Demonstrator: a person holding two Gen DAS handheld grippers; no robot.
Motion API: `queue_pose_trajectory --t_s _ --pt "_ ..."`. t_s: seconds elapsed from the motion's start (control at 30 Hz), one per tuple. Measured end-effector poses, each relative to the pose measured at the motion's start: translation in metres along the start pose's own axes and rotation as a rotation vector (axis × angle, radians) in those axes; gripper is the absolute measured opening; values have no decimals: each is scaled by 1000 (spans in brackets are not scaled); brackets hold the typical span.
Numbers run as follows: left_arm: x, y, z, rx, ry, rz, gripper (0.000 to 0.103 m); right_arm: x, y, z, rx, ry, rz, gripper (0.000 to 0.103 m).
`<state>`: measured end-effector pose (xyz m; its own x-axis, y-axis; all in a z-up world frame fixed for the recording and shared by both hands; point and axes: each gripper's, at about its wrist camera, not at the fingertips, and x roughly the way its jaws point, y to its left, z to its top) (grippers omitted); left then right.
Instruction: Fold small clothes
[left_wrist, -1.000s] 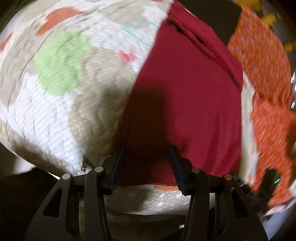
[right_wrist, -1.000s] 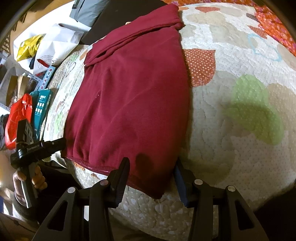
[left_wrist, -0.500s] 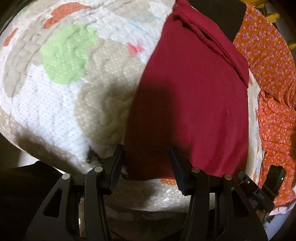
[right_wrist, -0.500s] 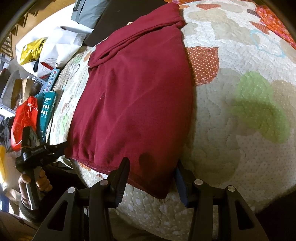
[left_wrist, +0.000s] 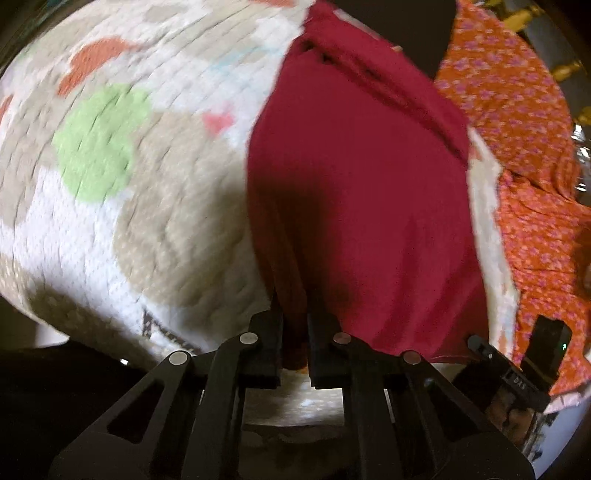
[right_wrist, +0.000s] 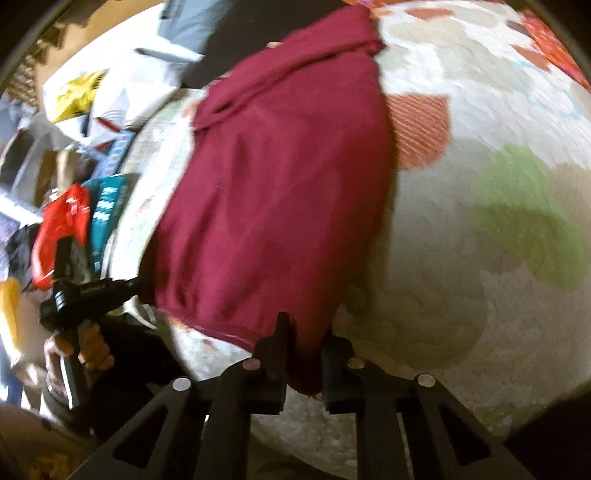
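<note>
A dark red garment (left_wrist: 362, 192) lies flat on a patchwork quilt (left_wrist: 110, 206), its hem toward me. My left gripper (left_wrist: 294, 314) is shut on the near left corner of its hem. In the right wrist view the same red garment (right_wrist: 280, 192) shows, and my right gripper (right_wrist: 304, 336) is shut on its near right corner. The left gripper (right_wrist: 92, 291) appears there at the far left, held by a hand. The right gripper's body (left_wrist: 517, 365) shows low right in the left wrist view.
An orange floral cloth (left_wrist: 524, 155) lies beyond the garment's right side. Off the quilt's (right_wrist: 480, 258) left edge are a red bag (right_wrist: 59, 232), teal boxes (right_wrist: 110, 206) and white bags (right_wrist: 122, 92).
Both grippers have gone from open around the hem corners to shut on them. The cloth at each corner is bunched between the fingers.
</note>
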<state>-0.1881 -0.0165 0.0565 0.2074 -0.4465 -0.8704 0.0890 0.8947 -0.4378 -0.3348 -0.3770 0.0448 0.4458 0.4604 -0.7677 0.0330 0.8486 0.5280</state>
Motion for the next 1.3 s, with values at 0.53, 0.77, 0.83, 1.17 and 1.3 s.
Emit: queue_pose_trajectory --t_s 0.53,0.77,0.83,1.17,1.3 --pt "-35 -40 119 64 -148 -35 8 -60 17 109 -44 -271 105 10" --pt "-31 -58 192 63 -216 -23 8 -48 19 188 -68 -346 46 9" --pt "-28 -66 216 70 -245 -5 8 -41 17 210 -62 -357 31 9" --pt "12 -70 308 -17 -289 22 7 0 -19 311 23 -384 -48 9" --pt "28 -70 326 -27 -283 37 7 17 -28 336 23 -375 -66 9"
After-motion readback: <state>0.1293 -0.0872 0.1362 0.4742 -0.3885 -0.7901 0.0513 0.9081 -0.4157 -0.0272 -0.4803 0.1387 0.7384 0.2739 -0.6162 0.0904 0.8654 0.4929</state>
